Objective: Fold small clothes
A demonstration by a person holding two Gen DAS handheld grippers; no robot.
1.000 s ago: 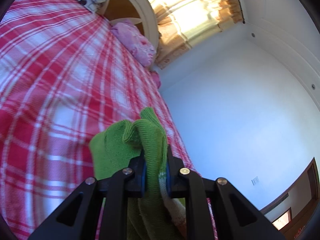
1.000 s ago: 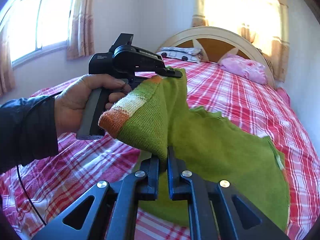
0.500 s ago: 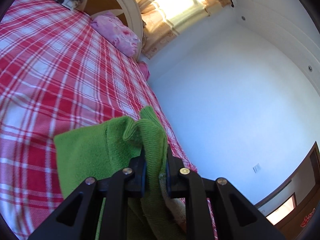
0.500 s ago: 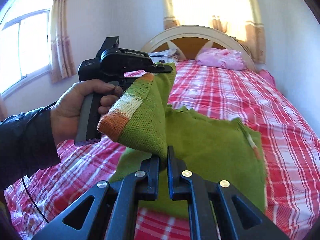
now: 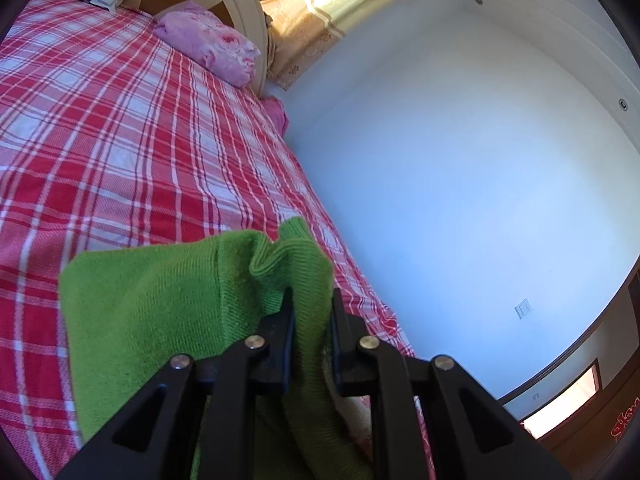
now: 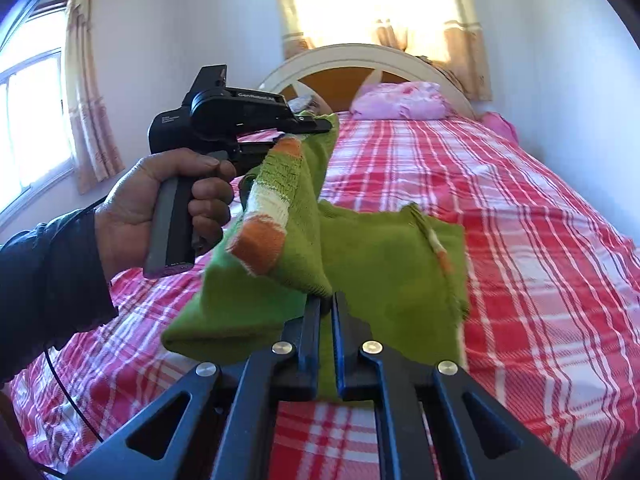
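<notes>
Green ribbed knit fills the bottom of both my views: the small sweater is a soft, loosely woven thing with an orange and white striped cuff folded back over its body, its far part spread on the red and white checked bedspread. My left gripper is clamped on a bunched, wavy edge of it, thick cloth wedged between the black fingers; from the right wrist I see that gripper lifted above the bed in my left hand. My right gripper pinches a thin corner of the knit, fingers pressed nearly together. Compared with a second ago, much more green panel shows left of my left gripper, and the lifted fold has swung toward the headboard, with the pink pillow now sitting lower in the left view.
</notes>
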